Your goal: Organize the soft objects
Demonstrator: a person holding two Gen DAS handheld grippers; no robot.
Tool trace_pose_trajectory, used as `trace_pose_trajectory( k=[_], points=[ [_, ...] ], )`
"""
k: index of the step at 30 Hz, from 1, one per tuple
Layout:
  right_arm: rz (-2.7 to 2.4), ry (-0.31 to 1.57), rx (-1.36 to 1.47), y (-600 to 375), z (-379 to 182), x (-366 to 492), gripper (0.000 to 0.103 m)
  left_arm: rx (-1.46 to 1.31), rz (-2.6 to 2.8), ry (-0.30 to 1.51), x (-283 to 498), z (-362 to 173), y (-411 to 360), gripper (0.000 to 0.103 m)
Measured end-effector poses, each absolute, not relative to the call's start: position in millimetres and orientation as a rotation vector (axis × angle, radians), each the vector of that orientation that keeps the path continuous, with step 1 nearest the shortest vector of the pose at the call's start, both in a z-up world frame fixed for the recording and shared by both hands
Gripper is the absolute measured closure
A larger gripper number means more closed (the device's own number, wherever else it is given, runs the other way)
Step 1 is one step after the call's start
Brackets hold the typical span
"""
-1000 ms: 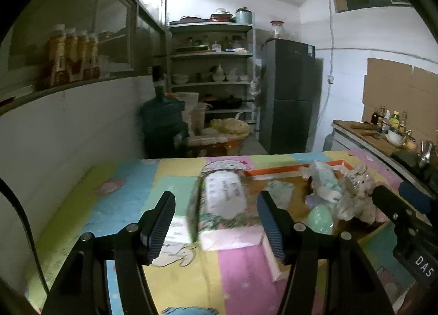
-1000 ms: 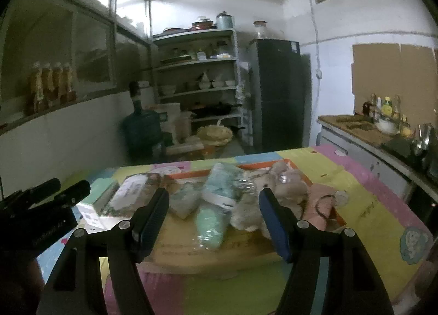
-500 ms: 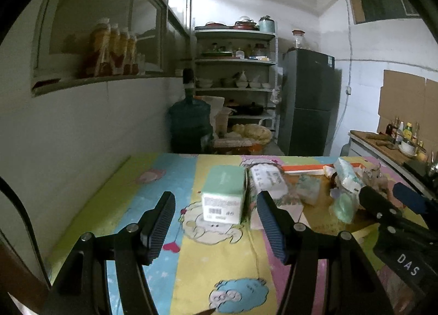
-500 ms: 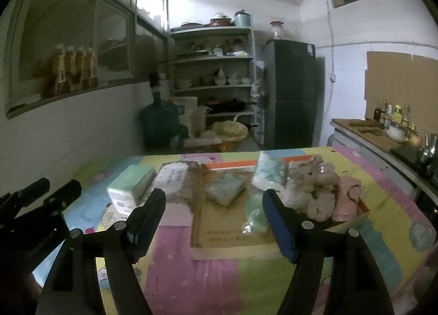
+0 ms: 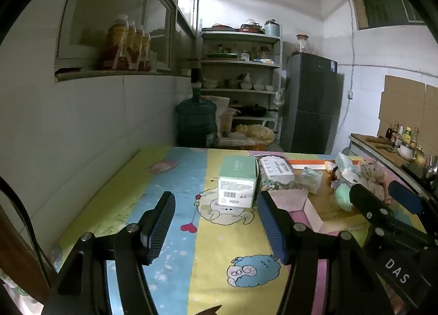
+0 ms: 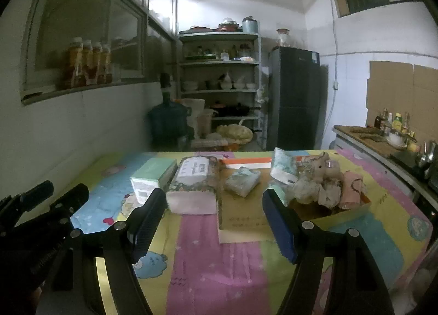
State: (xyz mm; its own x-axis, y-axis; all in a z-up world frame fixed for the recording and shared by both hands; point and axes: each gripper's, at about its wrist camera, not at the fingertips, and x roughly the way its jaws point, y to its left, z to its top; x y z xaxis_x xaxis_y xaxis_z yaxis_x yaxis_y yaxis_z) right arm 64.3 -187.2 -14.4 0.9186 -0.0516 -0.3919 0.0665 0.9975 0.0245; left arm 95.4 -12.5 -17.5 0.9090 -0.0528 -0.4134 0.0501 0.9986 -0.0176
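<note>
Both the left gripper (image 5: pixel 216 222) and the right gripper (image 6: pixel 213 222) are held with fingers spread, empty, above the near table (image 5: pixel 208 274). The green tissue box (image 5: pixel 238 183) is set touching the wrapped tissue pack (image 6: pixel 193 182) at mid-table, while the plush toys (image 6: pixel 320 181) are piled further right on the cardboard (image 6: pixel 243 219).

Both views have pulled back: the green tissue box (image 5: pixel 237 183) and floral tissue pack (image 5: pixel 276 173) (once filling centre frame) now sit smaller, mid-frame.
</note>
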Motion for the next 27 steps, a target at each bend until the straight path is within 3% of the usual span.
trace_pose_trajectory(
  k=[27],
  points=[
    [-0.068, 0.370, 0.039, -183, -16, 35, 0.028, -0.019, -0.052, 0.428, 71, -20, -7, 0.041]
  ],
)
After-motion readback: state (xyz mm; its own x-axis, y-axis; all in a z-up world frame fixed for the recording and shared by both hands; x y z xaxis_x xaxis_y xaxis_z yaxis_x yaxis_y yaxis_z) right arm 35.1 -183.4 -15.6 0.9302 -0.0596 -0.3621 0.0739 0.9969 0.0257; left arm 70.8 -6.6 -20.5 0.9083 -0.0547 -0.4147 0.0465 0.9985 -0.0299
